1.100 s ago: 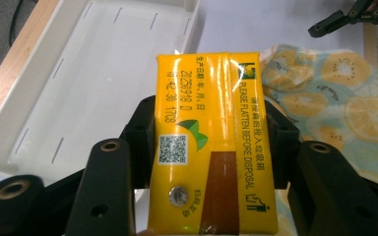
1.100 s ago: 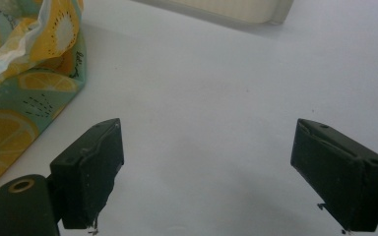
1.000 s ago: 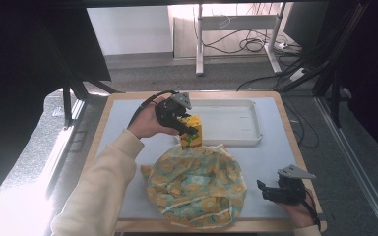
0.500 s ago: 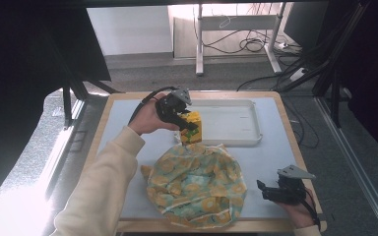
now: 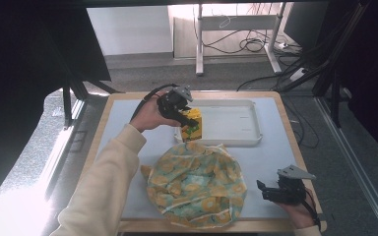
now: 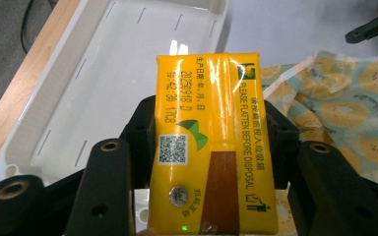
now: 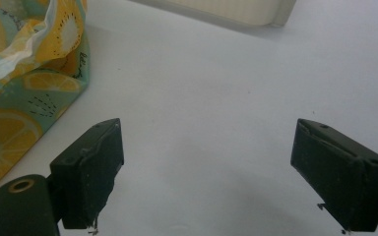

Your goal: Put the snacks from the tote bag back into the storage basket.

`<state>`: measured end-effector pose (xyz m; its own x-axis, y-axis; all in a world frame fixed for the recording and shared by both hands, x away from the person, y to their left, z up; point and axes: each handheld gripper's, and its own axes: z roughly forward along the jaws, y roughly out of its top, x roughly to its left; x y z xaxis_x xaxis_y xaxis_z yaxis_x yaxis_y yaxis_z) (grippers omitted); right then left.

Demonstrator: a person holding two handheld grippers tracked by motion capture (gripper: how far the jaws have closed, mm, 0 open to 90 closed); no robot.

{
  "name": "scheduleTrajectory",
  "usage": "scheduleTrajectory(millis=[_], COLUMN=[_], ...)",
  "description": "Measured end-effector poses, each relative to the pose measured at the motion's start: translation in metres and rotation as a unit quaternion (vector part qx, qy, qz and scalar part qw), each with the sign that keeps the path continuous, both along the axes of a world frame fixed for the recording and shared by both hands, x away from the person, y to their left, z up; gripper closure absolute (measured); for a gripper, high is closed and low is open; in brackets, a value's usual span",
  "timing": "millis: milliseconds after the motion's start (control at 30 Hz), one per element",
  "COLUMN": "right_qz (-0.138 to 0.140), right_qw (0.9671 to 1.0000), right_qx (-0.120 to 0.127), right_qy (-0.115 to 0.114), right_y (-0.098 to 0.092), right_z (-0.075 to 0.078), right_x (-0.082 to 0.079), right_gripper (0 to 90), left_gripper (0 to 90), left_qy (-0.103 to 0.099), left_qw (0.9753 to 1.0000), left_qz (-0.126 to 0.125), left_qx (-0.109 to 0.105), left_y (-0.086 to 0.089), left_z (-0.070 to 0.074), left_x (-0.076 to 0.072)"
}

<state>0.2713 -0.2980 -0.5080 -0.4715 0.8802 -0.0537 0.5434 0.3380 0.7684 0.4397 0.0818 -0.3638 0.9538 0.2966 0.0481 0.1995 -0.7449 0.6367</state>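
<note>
My left gripper [image 5: 184, 118] is shut on a yellow drink carton [image 5: 193, 124], which it holds at the left end of the white tray [image 5: 236, 123]. Along the left gripper view the carton [image 6: 211, 142] lies between the two black jaws, its printed top panel toward the camera. A fruit-print cloth bag [image 5: 197, 184] lies crumpled at the front middle of the table. My right gripper [image 5: 266, 192] rests low at the front right, open, with nothing between its jaws. Its right gripper view shows bare white table [image 7: 202, 98] between the jaws and the bag's edge [image 7: 24, 73] at the left.
The white tray's inside [image 6: 103, 73] holds nothing else. The table's wooden edge [image 5: 98, 132] runs along the left. Beyond the table stand desk legs and floor cables [image 5: 246, 44].
The left gripper with the carton has shifted slightly toward the tray's left end. The right gripper has stayed still.
</note>
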Motion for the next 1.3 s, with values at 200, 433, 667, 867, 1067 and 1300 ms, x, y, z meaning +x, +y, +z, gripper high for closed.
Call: scheduleTrajectory(millis=[200,433,667,867,1067,1300], right_qz=[-0.002,-0.001,-0.001,-0.001,-0.002,-0.002], right_qw=[1.0000,1.0000,1.0000,1.0000,1.0000,1.0000], right_qx=[0.000,0.001,0.002,0.001,0.001,0.001], right_qy=[0.001,0.000,0.001,-0.001,0.000,0.000], right_y=[-0.001,-0.001,-0.001,-0.002,-0.002,-0.004], right_z=[0.000,0.000,0.000,0.000,0.000,-0.001], right_x=[0.000,-0.001,-0.001,-0.001,-0.002,-0.002], right_gripper=[12.8,12.8,12.8,12.8,12.8,12.8], left_gripper=[52.3,52.3,52.3,52.3,52.3,52.3], left_qy=[0.007,0.009,0.004,0.006,0.007,0.011], left_qw=[0.9999,0.9999,1.0000,0.9999,0.9999,0.9998], left_qz=[0.010,0.011,0.007,0.010,0.006,0.008], left_qx=[-0.002,0.000,0.002,0.000,0.009,0.013], left_y=[0.002,0.003,0.000,-0.002,-0.006,-0.006], left_z=[-0.004,-0.009,-0.007,-0.010,-0.016,-0.025], left_x=[0.008,0.017,0.023,0.028,0.031,0.039])
